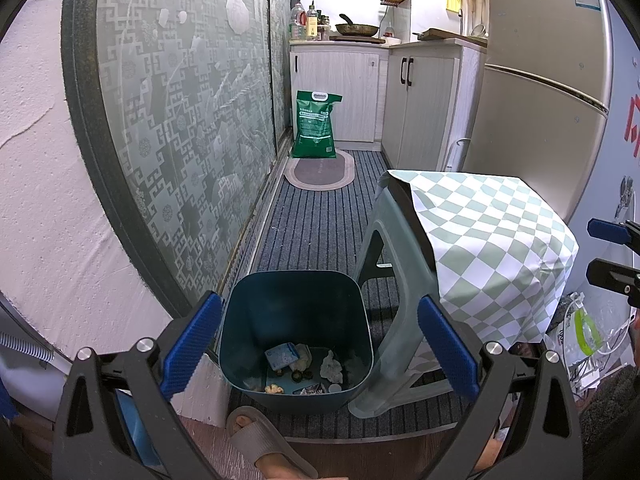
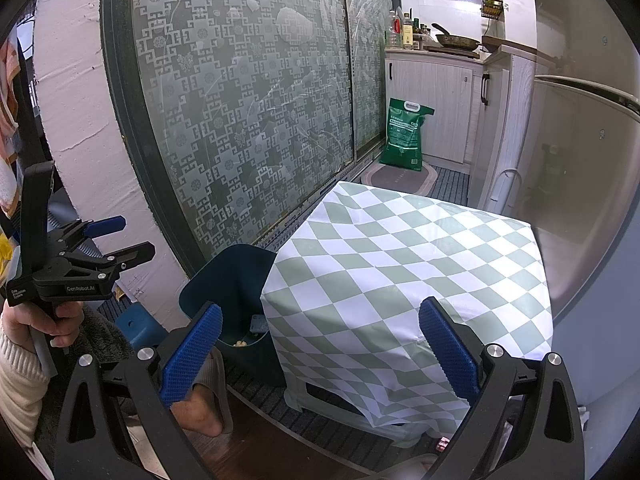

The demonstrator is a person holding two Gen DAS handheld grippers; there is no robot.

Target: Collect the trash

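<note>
Left tool (fingers spread, empty) hangs directly above the bin, which holds the trash; right tool, also spread, hangs over the adjacent checked cloth.

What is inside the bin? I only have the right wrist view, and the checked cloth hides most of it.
Observer: The left wrist view looks straight down into the bin. On its bottom lie a blue-and-white packet, a crumpled white tissue, some yellow scraps and a few small dark pieces I cannot identify.
Operator: Is there anything on the floor on the far side of the stool?
Observer: Yes. A clear plastic bag with a green patch lies on the floor to the right of the stool, below the edge of the cloth.
</note>
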